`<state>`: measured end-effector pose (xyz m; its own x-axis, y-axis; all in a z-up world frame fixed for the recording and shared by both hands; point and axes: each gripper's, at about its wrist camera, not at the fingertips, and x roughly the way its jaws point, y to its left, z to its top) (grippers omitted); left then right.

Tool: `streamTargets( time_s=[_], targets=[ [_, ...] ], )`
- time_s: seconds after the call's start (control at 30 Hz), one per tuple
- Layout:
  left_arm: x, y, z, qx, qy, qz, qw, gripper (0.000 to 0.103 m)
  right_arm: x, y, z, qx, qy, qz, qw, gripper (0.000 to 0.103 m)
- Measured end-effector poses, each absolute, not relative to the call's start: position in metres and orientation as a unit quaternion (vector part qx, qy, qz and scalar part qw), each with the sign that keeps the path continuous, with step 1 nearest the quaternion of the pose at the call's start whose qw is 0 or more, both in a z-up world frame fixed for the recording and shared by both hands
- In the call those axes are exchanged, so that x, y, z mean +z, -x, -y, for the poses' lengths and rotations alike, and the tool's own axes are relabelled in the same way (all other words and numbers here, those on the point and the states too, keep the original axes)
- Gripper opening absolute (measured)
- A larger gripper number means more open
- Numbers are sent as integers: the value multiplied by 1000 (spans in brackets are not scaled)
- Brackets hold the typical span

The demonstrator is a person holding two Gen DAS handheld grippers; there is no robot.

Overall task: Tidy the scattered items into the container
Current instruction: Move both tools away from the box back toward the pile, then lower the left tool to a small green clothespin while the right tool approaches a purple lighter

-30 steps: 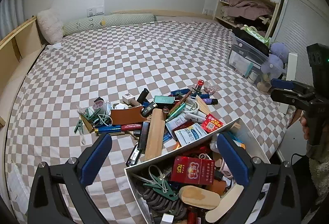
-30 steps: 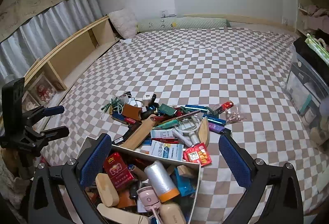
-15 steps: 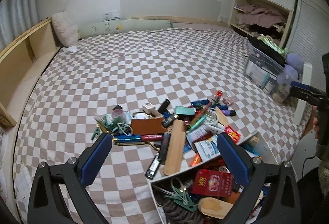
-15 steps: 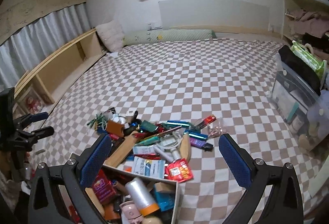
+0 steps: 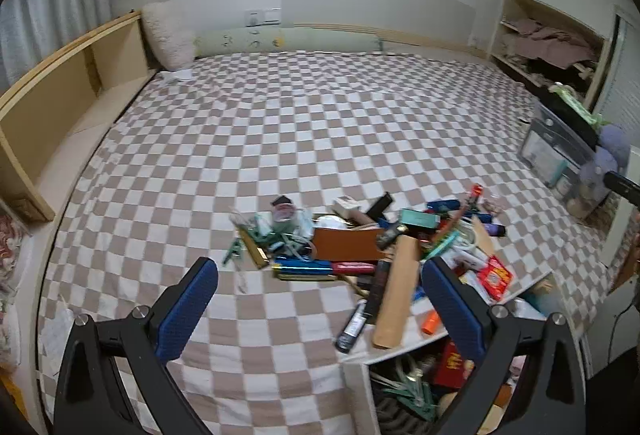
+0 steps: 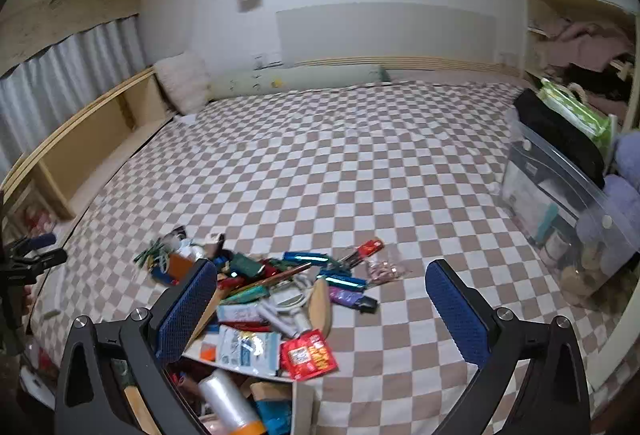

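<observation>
A pile of small items lies on the checkered bedspread [image 5: 280, 139]: a brown wallet [image 5: 347, 244], a long tan wooden piece [image 5: 396, 295], a red snack packet [image 6: 307, 354], a blue pen [image 6: 310, 257] and several others. The white container [image 5: 354, 375] stands at the pile's near edge, full of items; it also shows in the right wrist view [image 6: 301, 401]. My left gripper [image 5: 320, 309] is open and empty above the pile's left side. My right gripper [image 6: 322, 309] is open and empty above the pile's right side.
A wooden shelf unit [image 5: 60, 91] runs along the bed's left side. A clear storage bin [image 6: 560, 191] with a black bag on top stands at the right edge. A bolster [image 5: 288, 39] and a white pillow [image 5: 166, 39] lie at the headboard.
Both grippers have pulled up and back from the container, so it now sits lower in both views. Both stay open and empty.
</observation>
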<state>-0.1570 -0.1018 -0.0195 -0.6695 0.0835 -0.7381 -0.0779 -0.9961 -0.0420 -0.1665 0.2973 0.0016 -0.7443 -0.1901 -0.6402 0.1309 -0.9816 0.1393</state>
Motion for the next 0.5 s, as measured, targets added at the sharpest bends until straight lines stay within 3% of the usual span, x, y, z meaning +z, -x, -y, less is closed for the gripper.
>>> streamTargets(
  time_s=[0.3, 0.5],
  targets=[
    [-46, 187, 138, 906, 422, 17, 1, 103, -14, 191, -324, -933, -353, 55, 49, 103],
    [-69, 211, 155, 899, 436, 18, -21, 103, -34, 210, -326, -929, -369, 23, 19, 103]
  ],
)
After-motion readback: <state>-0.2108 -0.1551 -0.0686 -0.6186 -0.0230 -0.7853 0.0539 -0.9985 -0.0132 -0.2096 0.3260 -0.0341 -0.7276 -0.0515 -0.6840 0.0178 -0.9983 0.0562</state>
